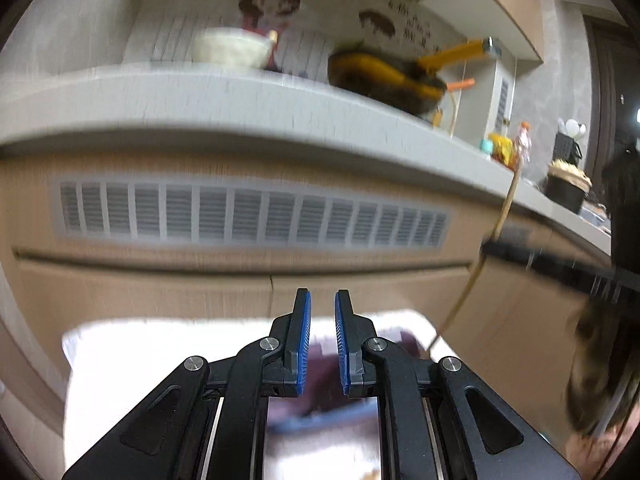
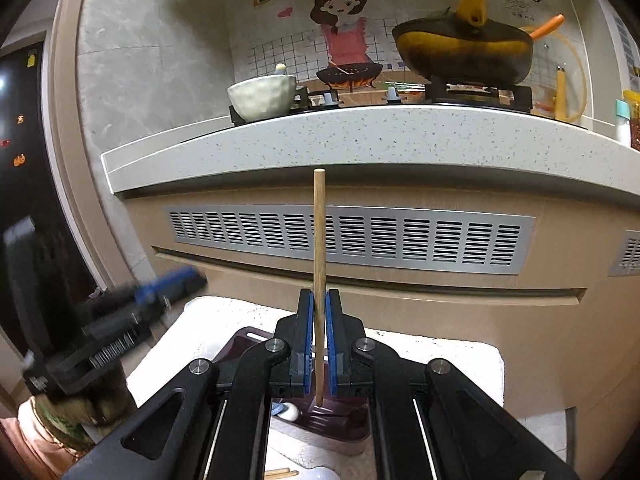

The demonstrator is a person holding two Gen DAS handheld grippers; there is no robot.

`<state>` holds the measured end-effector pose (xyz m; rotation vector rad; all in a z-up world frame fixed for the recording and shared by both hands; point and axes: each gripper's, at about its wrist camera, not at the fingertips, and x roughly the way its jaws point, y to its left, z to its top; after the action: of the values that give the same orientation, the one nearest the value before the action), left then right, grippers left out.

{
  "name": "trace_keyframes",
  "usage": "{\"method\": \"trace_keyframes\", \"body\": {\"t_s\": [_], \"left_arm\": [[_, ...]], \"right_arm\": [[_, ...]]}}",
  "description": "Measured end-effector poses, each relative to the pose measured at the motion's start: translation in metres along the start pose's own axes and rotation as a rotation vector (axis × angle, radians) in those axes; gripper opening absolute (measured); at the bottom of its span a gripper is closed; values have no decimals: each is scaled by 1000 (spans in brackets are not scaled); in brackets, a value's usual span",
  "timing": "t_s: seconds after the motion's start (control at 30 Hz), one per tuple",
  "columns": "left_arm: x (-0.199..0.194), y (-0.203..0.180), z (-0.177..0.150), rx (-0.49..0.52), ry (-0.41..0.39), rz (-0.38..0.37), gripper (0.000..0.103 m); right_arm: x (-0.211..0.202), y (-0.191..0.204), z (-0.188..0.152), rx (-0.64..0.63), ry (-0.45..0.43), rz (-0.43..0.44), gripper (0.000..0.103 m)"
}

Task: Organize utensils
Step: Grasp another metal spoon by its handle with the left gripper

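My right gripper (image 2: 319, 296) is shut on a wooden chopstick (image 2: 319, 232), which stands upright between the blue pads. Below it a maroon utensil tray (image 2: 240, 346) lies on a white speckled surface (image 2: 440, 356). A white spoon (image 2: 289, 412) rests in the tray, and more chopsticks (image 2: 280, 473) show at the bottom edge. My left gripper (image 1: 322, 294) hangs over the same surface with its jaws nearly together and nothing between them. The left wrist view is blurred; the held chopstick (image 1: 508, 208) shows there at the right. The left gripper (image 2: 188, 278) appears blurred at the left of the right wrist view.
Ahead is a cabinet front with a metal vent grille (image 2: 352, 236) under a speckled counter edge (image 2: 360, 140). On the stove stand a pale bowl (image 2: 262, 98) and a dark wok (image 2: 464, 52) with a yellow handle. Jars and a black pot (image 1: 566, 190) stand further right.
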<state>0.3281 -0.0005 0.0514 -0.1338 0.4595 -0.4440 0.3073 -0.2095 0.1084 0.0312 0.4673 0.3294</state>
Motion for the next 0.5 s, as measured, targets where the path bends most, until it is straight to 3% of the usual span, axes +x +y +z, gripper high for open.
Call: {"method": "trace_keyframes", "body": {"t_s": [0.13,0.3,0.5], "left_arm": [[-1,-10,-41,34,185,-46,14],[3,-24,-100,-41,499,-117,14],[-7,-48,-155,-82,715,-106,20]], "right_arm": [[-34,12,2,-26,-46,1,6],[-75,26,-1,-53,-89,9,6],[-105,38,-31,-62,-62,11,6]]}}
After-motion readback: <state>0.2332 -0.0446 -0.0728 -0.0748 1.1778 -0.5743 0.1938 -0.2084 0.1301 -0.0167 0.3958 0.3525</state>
